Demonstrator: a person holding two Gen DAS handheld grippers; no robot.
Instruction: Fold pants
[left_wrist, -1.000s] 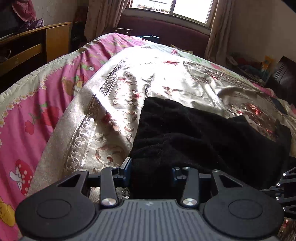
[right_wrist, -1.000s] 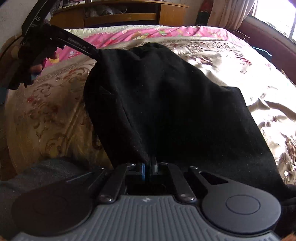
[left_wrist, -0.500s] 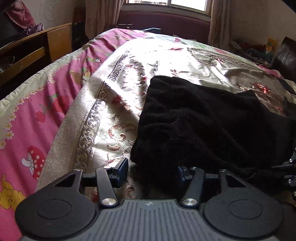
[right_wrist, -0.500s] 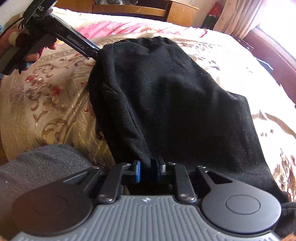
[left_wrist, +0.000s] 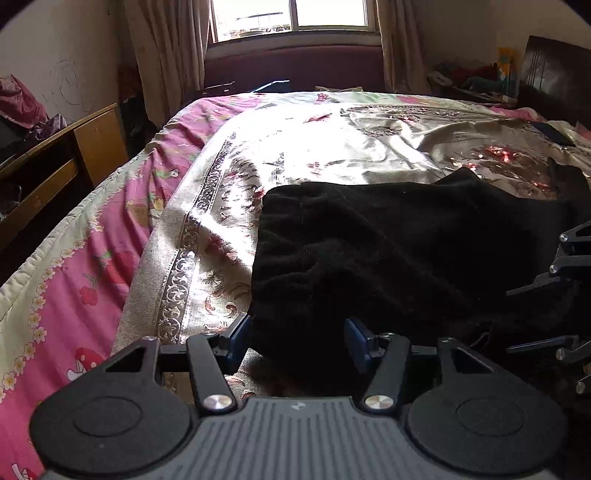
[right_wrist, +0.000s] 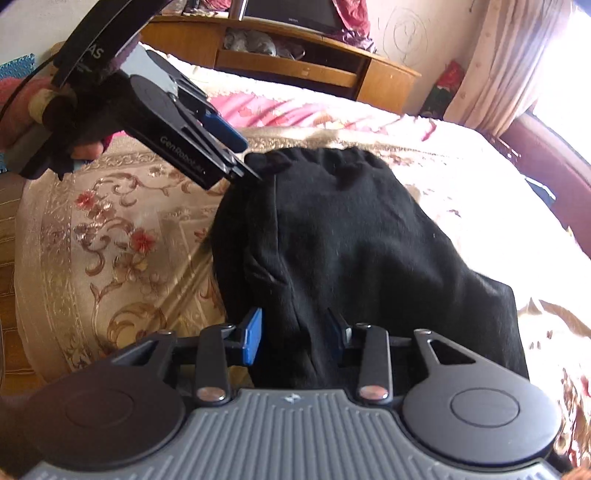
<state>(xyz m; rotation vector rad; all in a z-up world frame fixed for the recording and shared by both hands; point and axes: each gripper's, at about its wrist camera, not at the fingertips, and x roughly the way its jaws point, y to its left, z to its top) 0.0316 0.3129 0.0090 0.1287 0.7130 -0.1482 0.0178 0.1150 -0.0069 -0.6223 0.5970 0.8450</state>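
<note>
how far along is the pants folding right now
Done: the black pants lie doubled over on the gold bedspread, legs stacked. In hand: nothing is gripped; the left gripper and the right gripper both have their jaws open around the near edge of the cloth. Left: at least one more fold to make a compact bundle, since the pants look long and rumpled.

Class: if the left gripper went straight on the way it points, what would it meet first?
Most likely the black pants: the open left gripper already has their near edge between its fingers. Depth is unclear.
</note>
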